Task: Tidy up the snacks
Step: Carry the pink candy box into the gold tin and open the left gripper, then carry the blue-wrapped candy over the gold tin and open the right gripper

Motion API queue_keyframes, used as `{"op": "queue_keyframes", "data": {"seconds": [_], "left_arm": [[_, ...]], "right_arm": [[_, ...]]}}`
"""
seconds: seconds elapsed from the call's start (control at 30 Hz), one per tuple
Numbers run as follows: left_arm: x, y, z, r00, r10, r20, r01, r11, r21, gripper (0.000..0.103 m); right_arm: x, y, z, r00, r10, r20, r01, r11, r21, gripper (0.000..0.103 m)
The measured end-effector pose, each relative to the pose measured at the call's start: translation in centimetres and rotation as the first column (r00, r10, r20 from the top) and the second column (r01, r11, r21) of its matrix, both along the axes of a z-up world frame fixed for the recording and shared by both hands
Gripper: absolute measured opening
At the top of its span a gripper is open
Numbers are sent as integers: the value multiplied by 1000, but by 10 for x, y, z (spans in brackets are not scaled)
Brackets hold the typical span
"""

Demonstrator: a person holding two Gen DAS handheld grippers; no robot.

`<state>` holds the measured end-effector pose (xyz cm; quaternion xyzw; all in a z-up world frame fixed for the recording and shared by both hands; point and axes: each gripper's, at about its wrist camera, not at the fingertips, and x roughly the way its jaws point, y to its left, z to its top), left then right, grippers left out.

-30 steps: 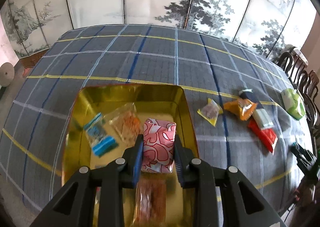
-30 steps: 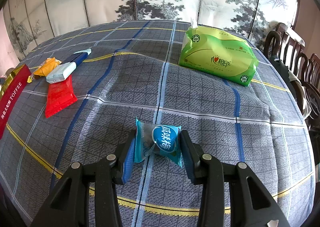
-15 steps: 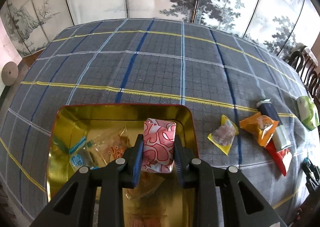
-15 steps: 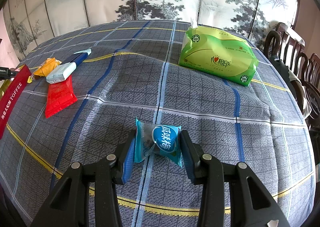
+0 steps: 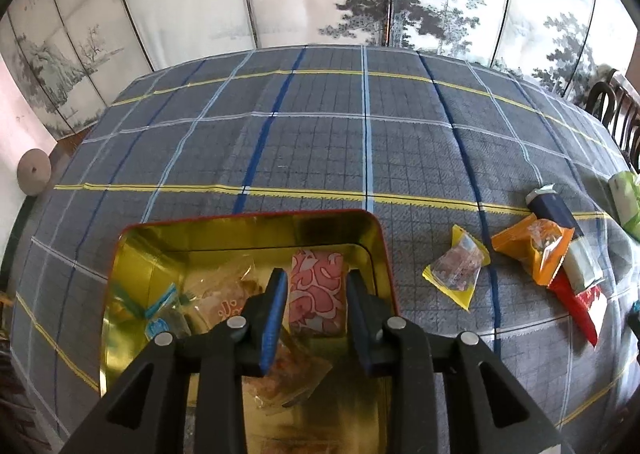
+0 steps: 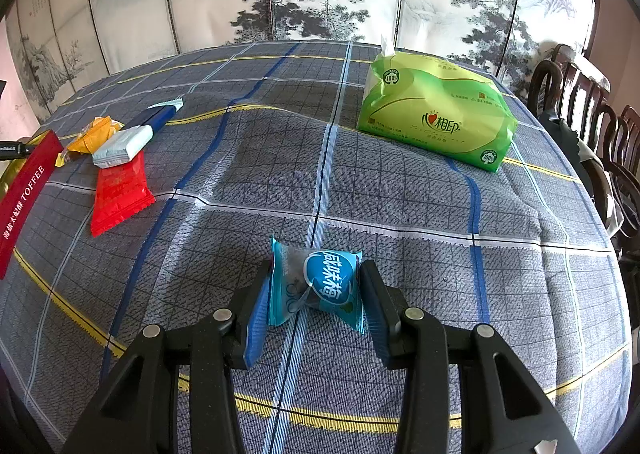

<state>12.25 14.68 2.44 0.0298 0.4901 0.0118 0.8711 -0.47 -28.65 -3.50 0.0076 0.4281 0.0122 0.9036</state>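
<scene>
Snacks, listed by size as I see them from my two wrist cameras. Round tabletop (image 5: 320, 141) under a grey plaid cloth with blue, white and yellow lines. Green plastic tissue pack (image 6: 436, 119) toward the far right edge. Open gold-lined metal tin with a red rim (image 5: 132, 254) at the near left edge, holding clear-wrapped sweets and a blue-striped one. Red flat sachet (image 6: 118, 193), white bar with a navy end (image 6: 132, 143), orange pouch (image 6: 94, 133) and yellow-edged clear packet (image 5: 456, 270) clustered just right of the tin. Pink patterned wrapped snack (image 5: 318, 292) sits over the tin between the fingers of my left gripper (image 5: 316, 300); its jaws have just been easing apart, with a thin gap showing at the left pad. Teal-and-blue wrapped candy (image 6: 320, 288) is pinched narrow in my right gripper (image 6: 316, 302), near the front edge.
</scene>
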Motion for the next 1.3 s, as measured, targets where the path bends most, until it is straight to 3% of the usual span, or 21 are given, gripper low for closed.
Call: {"op": "queue_keyframes", "data": {"seconds": [0.3, 0.37, 0.63, 0.93, 1.1, 1.3], "left_arm": [[-40, -4, 19, 998, 10, 57, -14, 998, 65, 35], [-53, -6, 25, 997, 10, 73, -16, 997, 80, 40], [-104, -14, 47, 992, -11, 125, -5, 992, 127, 41], [-132, -16, 63, 989, -38, 144, 22, 993, 114, 42], [-140, -10, 64, 988, -34, 150, 18, 994, 110, 43], [-152, 7, 55, 992, -3, 127, -9, 996, 93, 43]], "right_arm": [[0, 0, 0, 1000, -1, 0, 1, 1000, 1, 38], [0, 0, 0, 1000, 0, 0, 0, 1000, -3, 38], [0, -1, 2, 999, -28, -22, 29, 1000, 3, 36], [-10, 5, 12, 999, -29, -16, 30, 999, 40, 35], [-17, 24, 24, 1000, -1, 5, 0, 998, 66, 35], [-22, 77, 47, 994, 96, 47, -100, 991, 84, 36]]}}
